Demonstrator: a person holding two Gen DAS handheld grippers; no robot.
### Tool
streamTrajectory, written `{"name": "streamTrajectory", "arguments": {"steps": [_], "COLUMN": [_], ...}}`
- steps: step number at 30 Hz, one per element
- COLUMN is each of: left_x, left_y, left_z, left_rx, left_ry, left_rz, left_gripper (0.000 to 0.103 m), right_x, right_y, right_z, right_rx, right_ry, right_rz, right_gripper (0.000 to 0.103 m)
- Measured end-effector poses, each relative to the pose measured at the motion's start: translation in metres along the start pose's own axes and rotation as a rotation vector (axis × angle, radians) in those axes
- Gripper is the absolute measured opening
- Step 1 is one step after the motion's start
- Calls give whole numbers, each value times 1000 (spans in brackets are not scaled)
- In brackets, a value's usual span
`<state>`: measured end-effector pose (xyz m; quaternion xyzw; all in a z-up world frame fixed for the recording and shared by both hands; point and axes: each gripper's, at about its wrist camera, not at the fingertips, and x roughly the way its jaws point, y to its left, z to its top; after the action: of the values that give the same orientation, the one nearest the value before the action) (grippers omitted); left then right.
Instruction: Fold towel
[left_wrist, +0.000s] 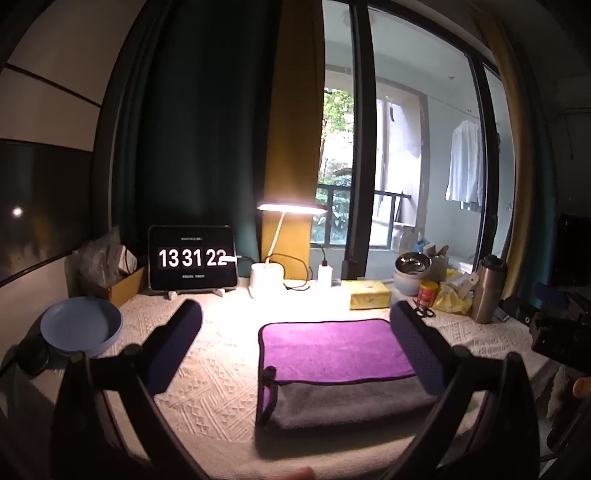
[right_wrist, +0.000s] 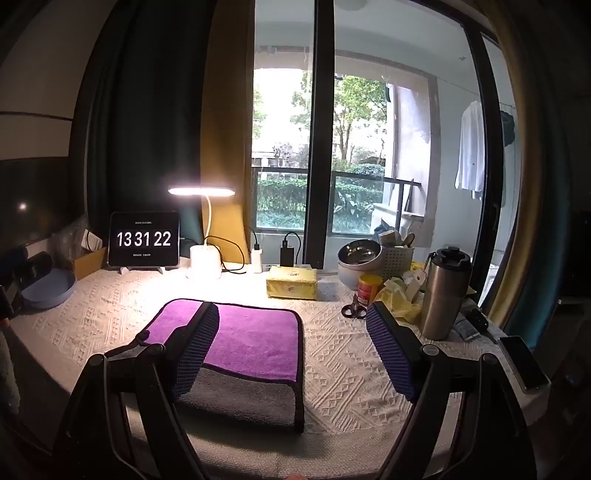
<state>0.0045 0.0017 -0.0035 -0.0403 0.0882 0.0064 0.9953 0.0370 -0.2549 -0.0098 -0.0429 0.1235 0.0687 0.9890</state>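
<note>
Towel (left_wrist: 332, 354) flat on table, below both parted jaws

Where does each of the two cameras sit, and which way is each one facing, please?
Left wrist: on the left gripper, above the table's near edge, facing the window; the towel lies toward its right finger; both open fingers show, plus the right gripper at the frame's right edge.
Right wrist: on the right gripper, further right, facing the same way; the towel lies behind its left finger; both open fingers show.
Shared: towel, clock tablet, lamp, yellow tissue pack.
</note>
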Motion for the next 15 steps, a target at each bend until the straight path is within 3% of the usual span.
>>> {"name": "streamTrajectory", "arguments": {"steps": [15], "left_x": [2], "left_y": [-6], "left_z": [1], "left_rx": [-3], "left_ry": [15], "left_rz": [-25], "left_gripper": [102], "right_x": [3], "right_y": [-4], "right_z": [1], "right_rx": [20], "right_ry": [12], "right_rz": [9], "right_gripper": [84]}}
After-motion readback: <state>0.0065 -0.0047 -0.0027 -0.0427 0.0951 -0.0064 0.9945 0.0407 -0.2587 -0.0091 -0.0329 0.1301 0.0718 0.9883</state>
